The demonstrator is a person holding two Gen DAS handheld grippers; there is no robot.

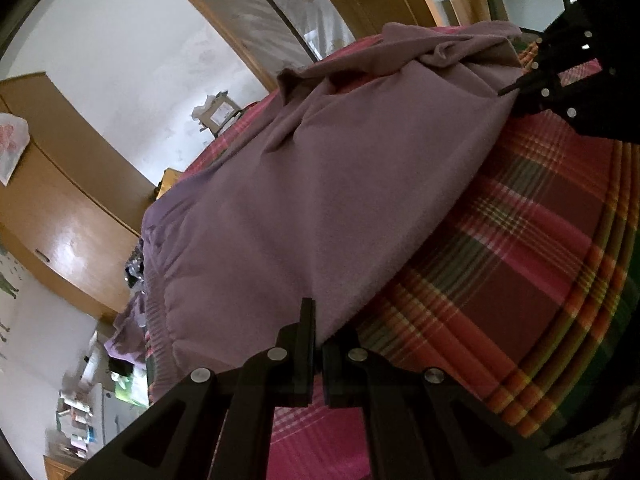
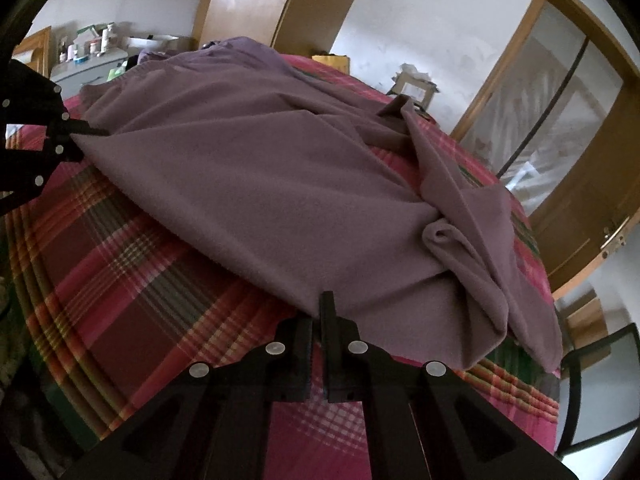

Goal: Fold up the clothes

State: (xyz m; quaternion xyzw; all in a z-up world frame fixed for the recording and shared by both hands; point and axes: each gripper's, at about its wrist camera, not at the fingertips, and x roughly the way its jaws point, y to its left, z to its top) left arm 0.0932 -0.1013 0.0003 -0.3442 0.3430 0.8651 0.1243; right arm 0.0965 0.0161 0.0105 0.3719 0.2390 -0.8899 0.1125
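Mauve fleece garment [image 2: 256, 184] lies spread on the plaid bed cover [image 2: 132, 276], near edge lifted taut; a sleeve [image 2: 472, 216] lies bunched at right.

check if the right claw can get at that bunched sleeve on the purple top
Probably not yet: the right claw is shut on the purple top's near edge. The bunched sleeve lies uncovered beside it, so releasing frees the way.

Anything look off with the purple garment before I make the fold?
Yes: the purple garment isn't flat. Its sleeve is bunched and twisted across the body near the right gripper, toward the plaid bedcover's edge.
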